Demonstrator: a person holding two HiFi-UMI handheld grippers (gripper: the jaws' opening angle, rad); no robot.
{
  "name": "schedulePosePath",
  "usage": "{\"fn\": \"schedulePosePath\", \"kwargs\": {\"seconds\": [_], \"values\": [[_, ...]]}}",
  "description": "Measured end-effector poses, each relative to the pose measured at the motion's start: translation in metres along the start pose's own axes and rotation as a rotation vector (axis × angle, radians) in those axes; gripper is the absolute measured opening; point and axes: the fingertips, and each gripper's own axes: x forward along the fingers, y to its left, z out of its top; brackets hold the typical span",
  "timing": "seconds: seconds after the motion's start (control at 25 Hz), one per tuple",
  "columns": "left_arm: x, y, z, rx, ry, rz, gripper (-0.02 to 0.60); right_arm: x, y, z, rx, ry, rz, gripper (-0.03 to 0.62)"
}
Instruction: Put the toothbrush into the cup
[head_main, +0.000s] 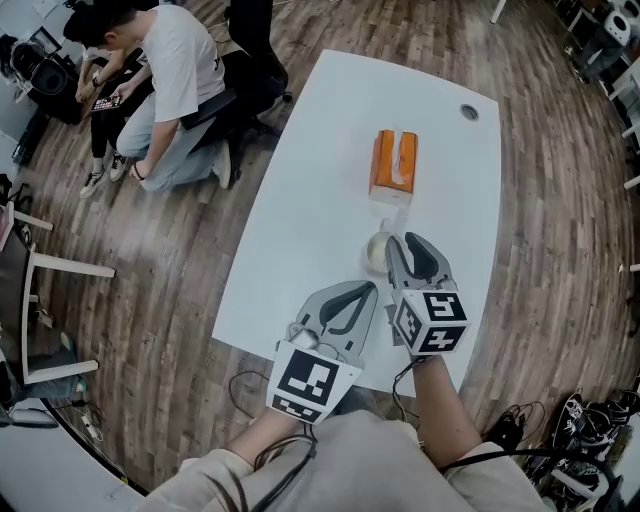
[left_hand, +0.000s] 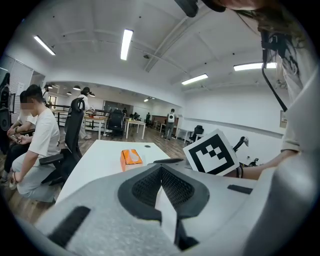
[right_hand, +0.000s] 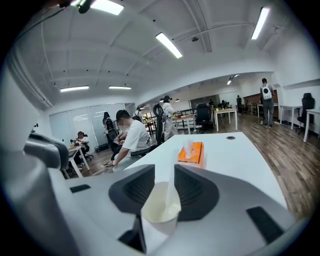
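The right gripper has its jaws slightly parted around a pale toothbrush, which stands in the cup; whether a pad touches it is hard to say. The left gripper is clenched, with nothing between its tips. Both hover over a white table. An orange tissue box lies beyond the cup. A wood floor surrounds the table, and a seated person is off to the left.

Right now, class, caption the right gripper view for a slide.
Right gripper straddles toothbrush standing in cup; orange tissue box beyond.
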Motion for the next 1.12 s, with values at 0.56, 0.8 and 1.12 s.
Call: {"fn": "schedulePosePath", "kwargs": {"seconds": [0.56,0.8,1.12], "values": [[0.001,-0.004,0.004,0.003,-0.007,-0.011,0.009,-0.005,-0.005,0.003,0.009,-0.010,-0.026,0.101],[-0.003,-0.004,0.006,0.010,-0.012,-0.006,0.009,-0.018,0.004,0.017,-0.021,-0.051,-0.022,0.031],[-0.006,0.000,0.008,0.015,-0.019,0.007,0.009,-0.056,0.030,0.034,-0.048,-0.102,0.034,0.021]]}}
